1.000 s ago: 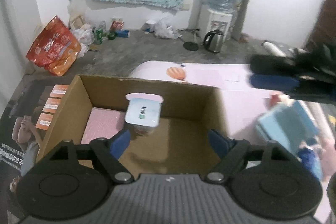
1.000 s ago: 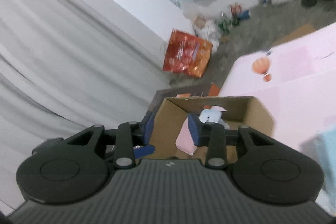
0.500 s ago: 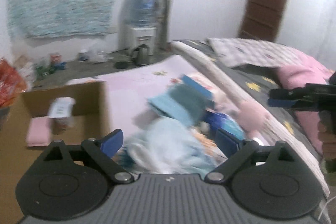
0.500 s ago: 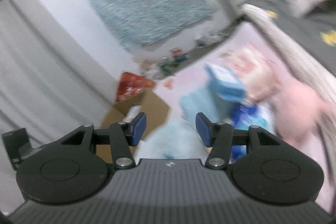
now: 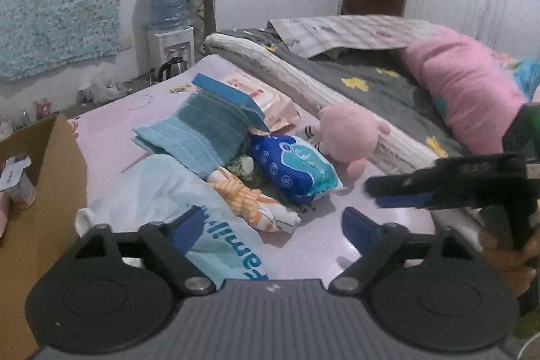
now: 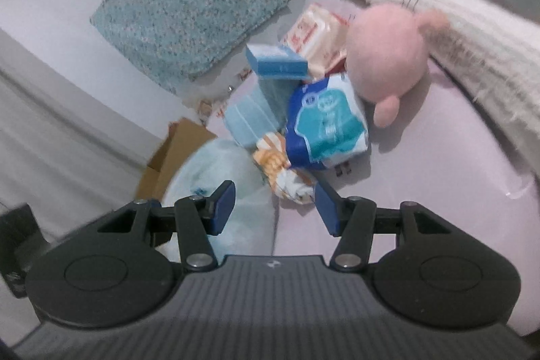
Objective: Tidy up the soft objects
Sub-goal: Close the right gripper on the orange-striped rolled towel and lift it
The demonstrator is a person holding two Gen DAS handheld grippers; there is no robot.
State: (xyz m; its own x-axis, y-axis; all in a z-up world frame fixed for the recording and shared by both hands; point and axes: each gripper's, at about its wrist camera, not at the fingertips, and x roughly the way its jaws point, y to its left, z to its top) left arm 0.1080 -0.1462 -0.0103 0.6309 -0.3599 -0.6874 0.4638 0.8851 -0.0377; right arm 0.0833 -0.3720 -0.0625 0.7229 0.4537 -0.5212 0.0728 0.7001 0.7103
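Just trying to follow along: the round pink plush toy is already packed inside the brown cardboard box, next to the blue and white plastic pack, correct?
Not quite. The round pink plush toy lies on the pink sheet of the bed, outside the brown cardboard box. It does sit beside the blue and white plastic pack. The left wrist view shows this.

A water dispenser (image 5: 170, 32) and kettle (image 5: 172, 67) stand by the wall.
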